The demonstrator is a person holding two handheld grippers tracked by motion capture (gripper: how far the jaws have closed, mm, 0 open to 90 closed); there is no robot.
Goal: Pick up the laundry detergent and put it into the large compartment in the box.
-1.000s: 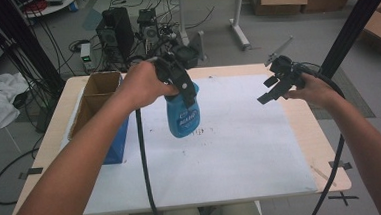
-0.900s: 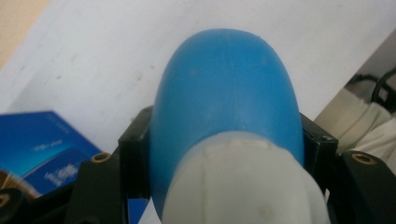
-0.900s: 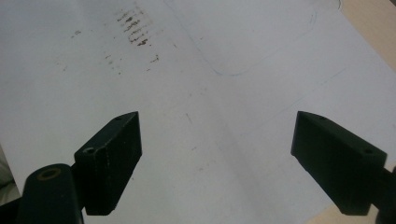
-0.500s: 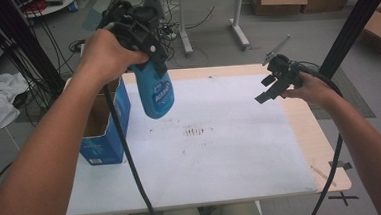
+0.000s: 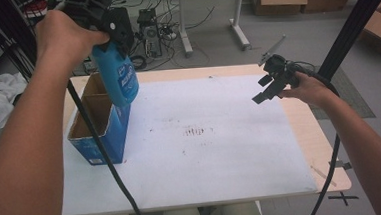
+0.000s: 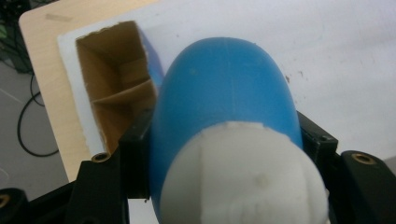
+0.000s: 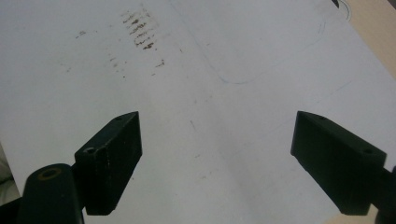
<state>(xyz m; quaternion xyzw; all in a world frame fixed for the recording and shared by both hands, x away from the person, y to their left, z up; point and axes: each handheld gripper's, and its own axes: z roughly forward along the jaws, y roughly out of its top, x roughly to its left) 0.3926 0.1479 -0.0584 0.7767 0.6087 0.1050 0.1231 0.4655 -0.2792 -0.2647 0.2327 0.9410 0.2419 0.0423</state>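
High view above the table (image 5: 280, 132) looking forward-down, gripper views close over its white sheet (shared with high view)

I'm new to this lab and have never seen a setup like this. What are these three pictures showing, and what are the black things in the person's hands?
A person sits at a table covered by a white sheet, holding a hand-operated gripper in each hand. One picture comes from a camera above, looking down; the other two come from cameras riding on the grippers, looking along their black jaws. The left gripper is shut on a blue bottle with a white cap, held in the air above an open blue box with a cardboard divider inside. The right gripper hovers over the sheet with jaws open, holding nothing.
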